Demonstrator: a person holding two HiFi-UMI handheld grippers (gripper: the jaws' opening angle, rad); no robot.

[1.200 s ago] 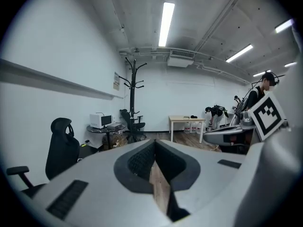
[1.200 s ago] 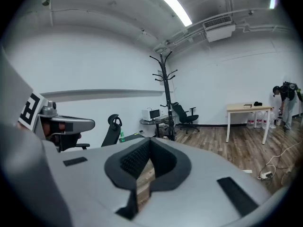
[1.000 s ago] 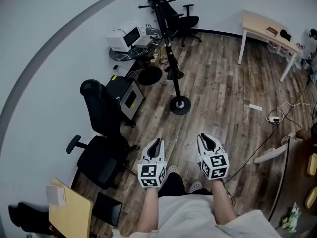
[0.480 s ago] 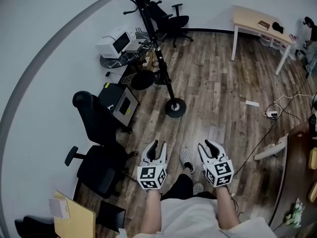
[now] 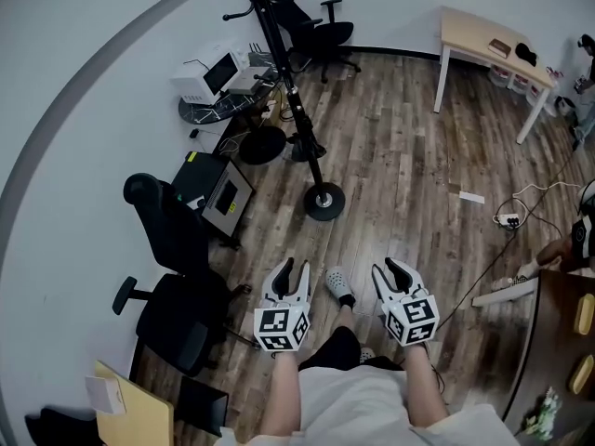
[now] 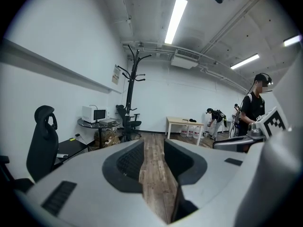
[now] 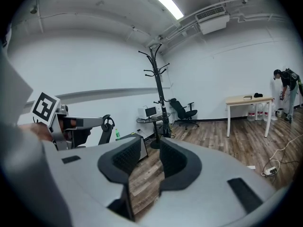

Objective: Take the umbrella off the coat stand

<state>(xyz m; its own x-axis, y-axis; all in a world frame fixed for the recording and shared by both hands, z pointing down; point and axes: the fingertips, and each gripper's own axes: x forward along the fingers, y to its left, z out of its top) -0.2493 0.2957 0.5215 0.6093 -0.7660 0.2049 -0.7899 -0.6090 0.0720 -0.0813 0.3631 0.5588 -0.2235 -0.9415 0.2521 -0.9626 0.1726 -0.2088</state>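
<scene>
The black coat stand (image 5: pixel 290 100) rises from a round base (image 5: pixel 324 201) on the wood floor, ahead and slightly left of me. A dark slim shape that may be the umbrella (image 5: pixel 299 136) hangs low along its pole; I cannot make out details. My left gripper (image 5: pixel 293 268) and right gripper (image 5: pixel 391 268) are held side by side well short of the stand. Both have just been opening and stand open, with nothing between the jaws. The stand (image 6: pixel 130 89) shows far beyond the left gripper (image 6: pixel 153 148), and the stand (image 7: pixel 158 86) far beyond the right gripper (image 7: pixel 150 148).
Black office chairs (image 5: pixel 177 277) and a black box (image 5: pixel 218 189) stand at the left. A round table with white devices (image 5: pixel 214 74) sits behind the stand. A wooden table (image 5: pixel 483 37) is at the far right, with cables and a power strip (image 5: pixel 509 219) on the floor.
Both grippers' jaws have spread from nearly shut to open. A shoe has stepped forward between the grippers, and the scene has shifted as I walk toward the stand.
</scene>
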